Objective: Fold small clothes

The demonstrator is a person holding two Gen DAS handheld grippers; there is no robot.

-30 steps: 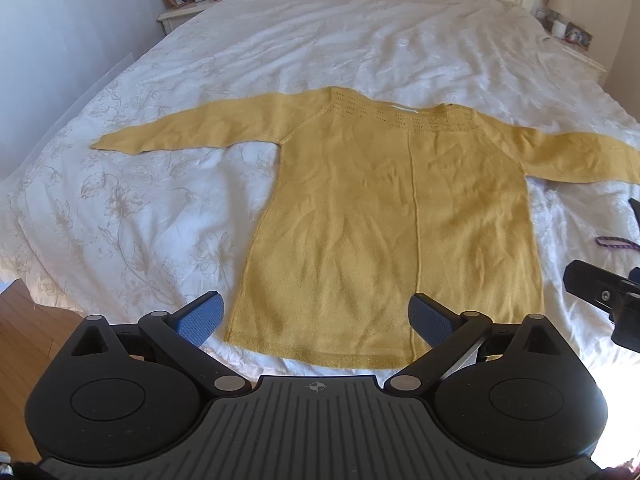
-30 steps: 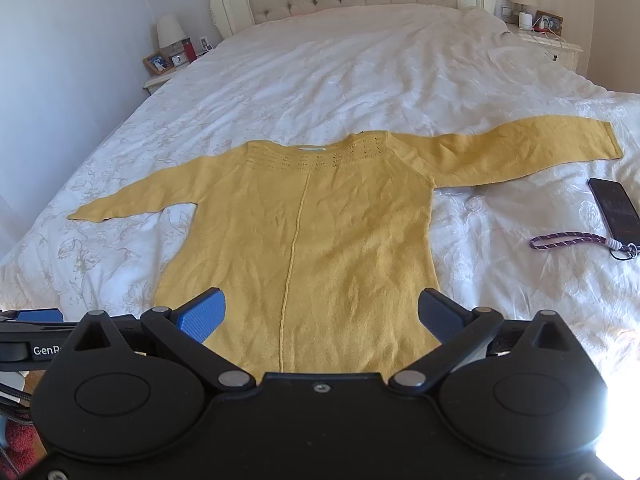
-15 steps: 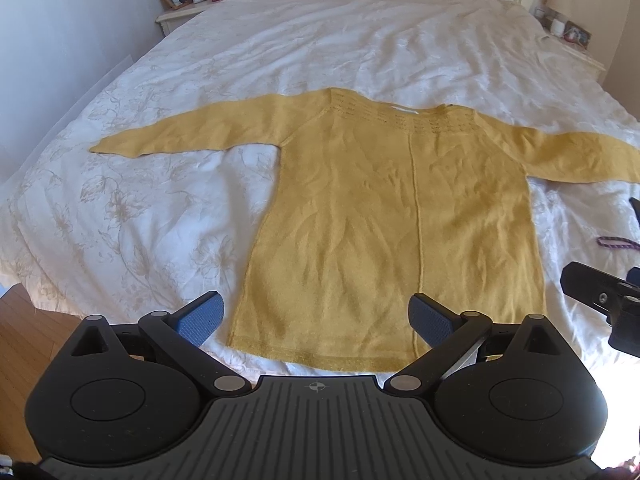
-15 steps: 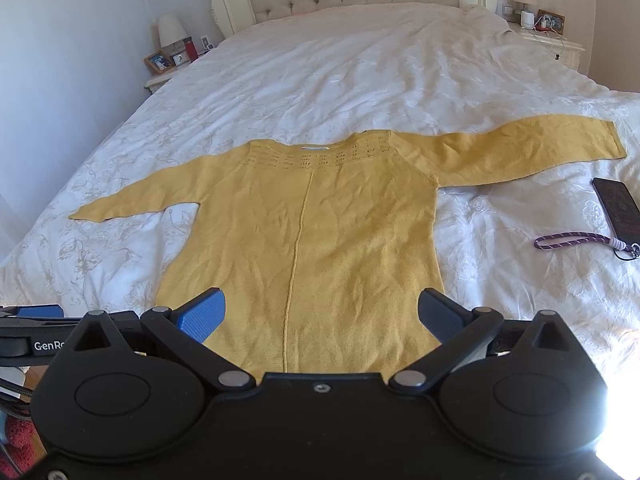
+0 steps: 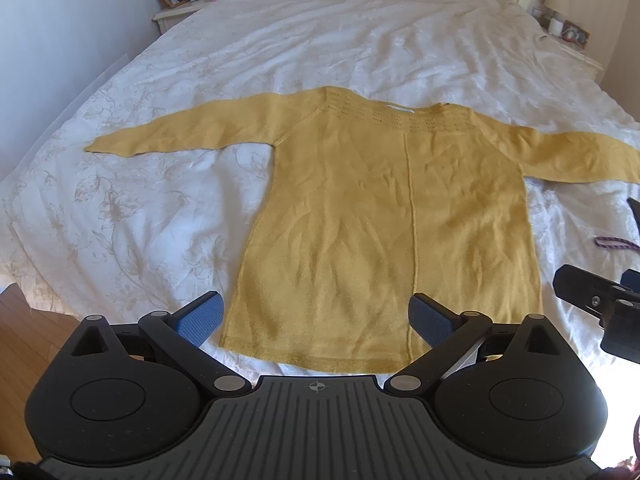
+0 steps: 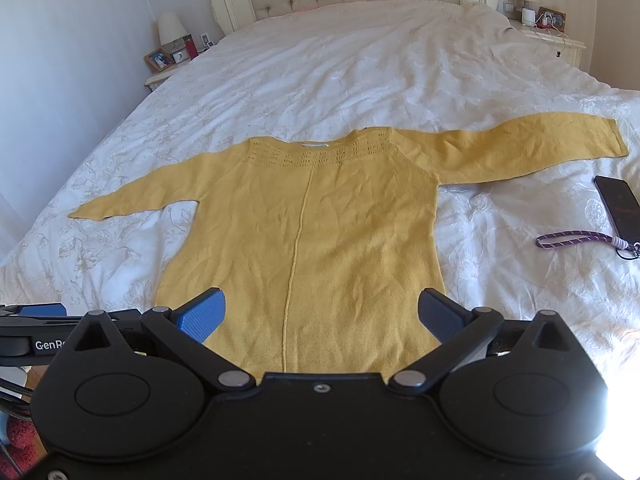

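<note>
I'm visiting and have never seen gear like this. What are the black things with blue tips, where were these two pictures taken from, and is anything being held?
There is no robot here: a person holds one hand-operated gripper in each hand, and each carries a wide-angle camera looking out along its two blue-padded fingers. One picture comes from the left gripper, the other from the right gripper. Both are open and hold nothing. Ahead, a yellow sweater lies flat on a white bed, sleeves spread out, waiting to be folded. Beside it, towards the right, lie a dark phone and a purple strap. Lamps and photo frames stand on nightstands by the headboard.
</note>
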